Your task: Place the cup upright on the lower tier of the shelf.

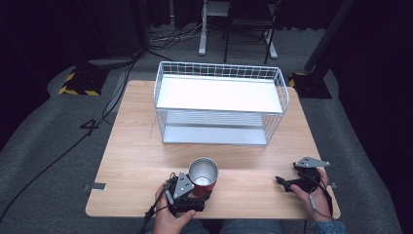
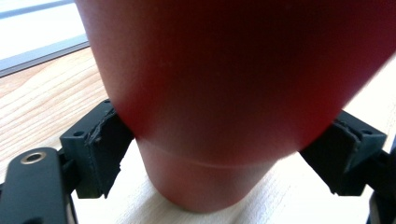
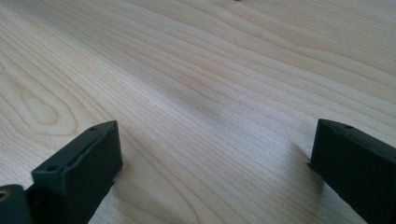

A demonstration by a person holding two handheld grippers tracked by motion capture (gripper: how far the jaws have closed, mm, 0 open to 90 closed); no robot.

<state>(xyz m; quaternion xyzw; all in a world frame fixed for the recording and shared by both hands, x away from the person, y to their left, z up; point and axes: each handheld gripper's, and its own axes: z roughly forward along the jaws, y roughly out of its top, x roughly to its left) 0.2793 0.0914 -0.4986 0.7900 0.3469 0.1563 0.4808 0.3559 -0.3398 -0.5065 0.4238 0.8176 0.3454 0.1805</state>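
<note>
Item: red cup [image 1: 203, 175] with a steel-lined open mouth, upright on the near part of the counter [image 1: 146, 146]; long axis vertical
Left tool [image 1: 187, 195]: just behind the cup on the person's side; pads [image 2: 105, 140] pinch its lower wall from both sides
Right tool [image 1: 287, 183]: well apart to the right; jaws spread over bare wood, holding nothing
Nearer hand: left
Wire rack [image 1: 221, 102]: beyond the cup, mid-counter
View difference: the left gripper view shows pad contact and the cup base on wood; the high view gives rack and spacing

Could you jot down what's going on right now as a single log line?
left gripper: jaws around red cup | red cup: upright on table | right gripper: open, nothing held | wire shelf: bare
</note>
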